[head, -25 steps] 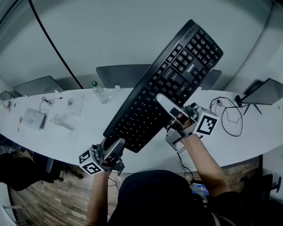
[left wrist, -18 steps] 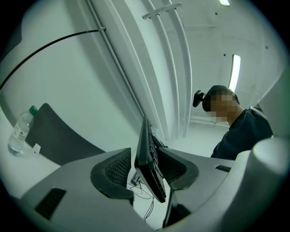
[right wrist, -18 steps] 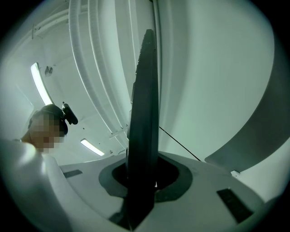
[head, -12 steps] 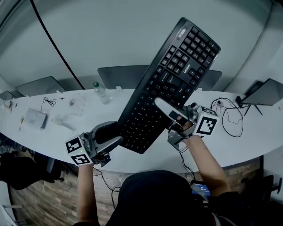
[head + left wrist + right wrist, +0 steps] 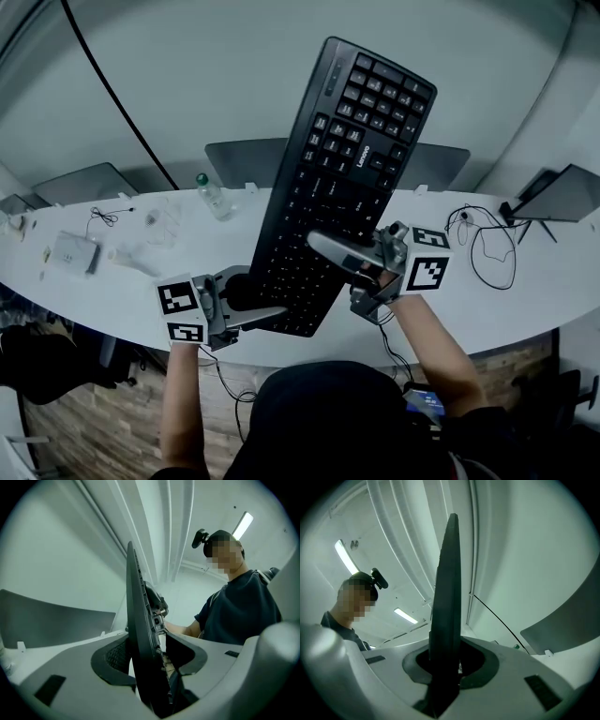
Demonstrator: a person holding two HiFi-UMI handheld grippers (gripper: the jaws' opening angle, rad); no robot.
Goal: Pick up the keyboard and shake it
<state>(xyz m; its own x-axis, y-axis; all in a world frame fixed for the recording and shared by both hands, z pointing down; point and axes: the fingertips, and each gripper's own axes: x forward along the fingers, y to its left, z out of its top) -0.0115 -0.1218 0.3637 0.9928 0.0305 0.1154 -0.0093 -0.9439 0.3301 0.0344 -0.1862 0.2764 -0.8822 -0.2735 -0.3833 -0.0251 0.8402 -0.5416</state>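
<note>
Head view: black plastic keyboard (image 5: 342, 178) raised steeply above white bench (image 5: 544, 300). Right gripper (image 5: 323, 246) pinches its edge, far jaw hidden behind it. Left gripper (image 5: 262, 302) jaws, just opened, straddle the keyboard loosely.

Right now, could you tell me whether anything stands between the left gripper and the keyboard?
Nothing visible does: the keyboard has its edge between the jaws of the left gripper, which have just been opening. The right gripper clamps it.

Lenovo (small print) — on the keyboard (image 5: 330, 187)
</note>
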